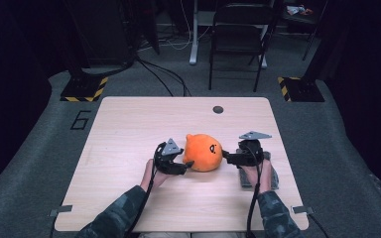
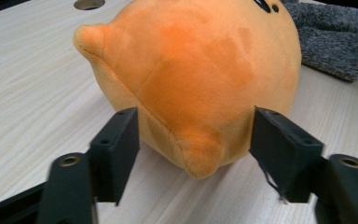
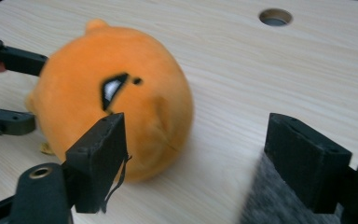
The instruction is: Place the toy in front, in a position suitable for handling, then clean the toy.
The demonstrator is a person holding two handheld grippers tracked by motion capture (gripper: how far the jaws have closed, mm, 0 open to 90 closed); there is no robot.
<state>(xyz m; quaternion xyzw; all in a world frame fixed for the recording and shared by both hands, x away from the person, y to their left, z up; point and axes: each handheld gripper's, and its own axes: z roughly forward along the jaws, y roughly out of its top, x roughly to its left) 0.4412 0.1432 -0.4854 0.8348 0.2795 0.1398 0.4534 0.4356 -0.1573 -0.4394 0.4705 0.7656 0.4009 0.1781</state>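
A round orange plush toy (image 1: 203, 152) with a small black eye mark lies on the wooden table (image 1: 129, 124), between the two hand-held grippers. My left gripper (image 1: 186, 163) is at the toy's left side. In the left gripper view its jaws stand open on either side of the toy's (image 2: 191, 70) lower nub, close to the fabric without squeezing it. My right gripper (image 1: 226, 156) is at the toy's right side, open wide (image 3: 198, 140). There the toy (image 3: 107, 98) lies just beyond its left jaw, and bare table shows between the jaws.
A grey fuzzy cloth (image 1: 273, 176) lies under the right hand, near the table's right edge. A round hole (image 1: 218, 109) sits in the table's far side. A black chair (image 1: 238, 34) and striped stand bases (image 1: 84, 89) are on the floor beyond.
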